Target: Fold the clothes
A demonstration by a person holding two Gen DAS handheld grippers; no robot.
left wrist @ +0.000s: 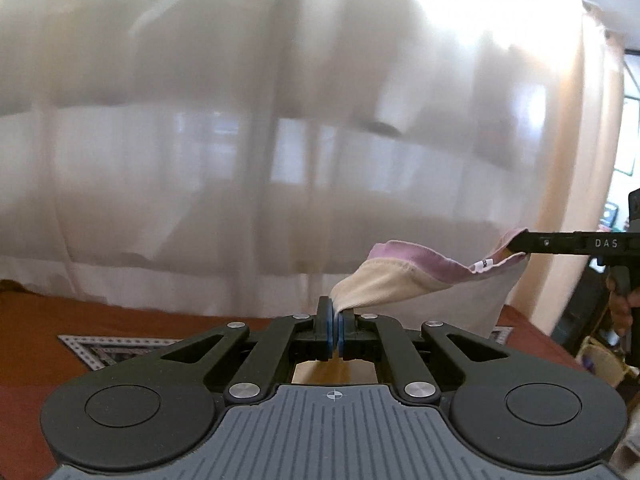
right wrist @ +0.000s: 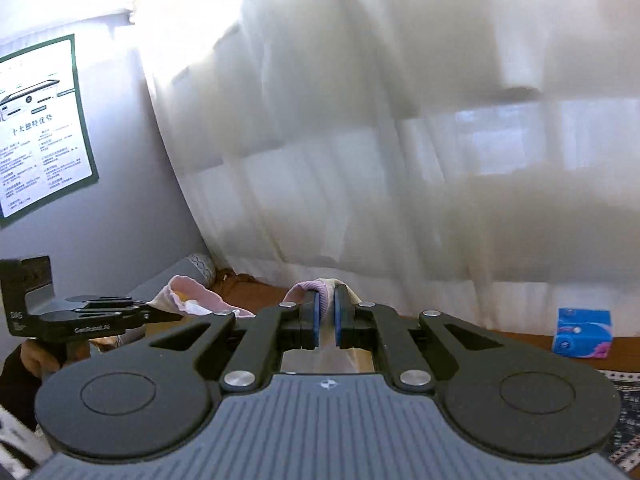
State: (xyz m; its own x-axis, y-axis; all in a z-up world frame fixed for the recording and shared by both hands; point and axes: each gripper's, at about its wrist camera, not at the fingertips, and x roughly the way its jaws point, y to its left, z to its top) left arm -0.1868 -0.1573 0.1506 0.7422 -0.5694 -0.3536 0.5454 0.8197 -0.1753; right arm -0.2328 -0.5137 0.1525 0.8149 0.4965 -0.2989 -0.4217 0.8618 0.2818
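In the left wrist view, a patterned mat (left wrist: 100, 350) is seen at the far left on the rust-brown worktop (left wrist: 140, 320), with a sheer white curtain (left wrist: 200, 140) hung behind it. At the centre, the left claw (left wrist: 335, 330) is clamped shut on a corner of the garment (left wrist: 392, 280), a cream cloth with a pink band, which is lifted clear of the worktop and stretched rightward. At the right edge, its other end is pinched by the right claw (left wrist: 516, 245), seen side-on. In the right wrist view, a printed poster (right wrist: 40, 128) is fixed to the grey wall at the far left; below it the left claw (right wrist: 176, 314) is seen side-on, held by a hand (right wrist: 38, 356), with pink and cream cloth bunched at its tip. At the centre, the right claw (right wrist: 327, 320) is closed on a fold of the garment (right wrist: 320, 286), the pads kept slightly apart by the cloth. Further right, a blue tissue pack (right wrist: 582, 332) is stood on the worktop (right wrist: 520, 338) near the curtain (right wrist: 360, 160).
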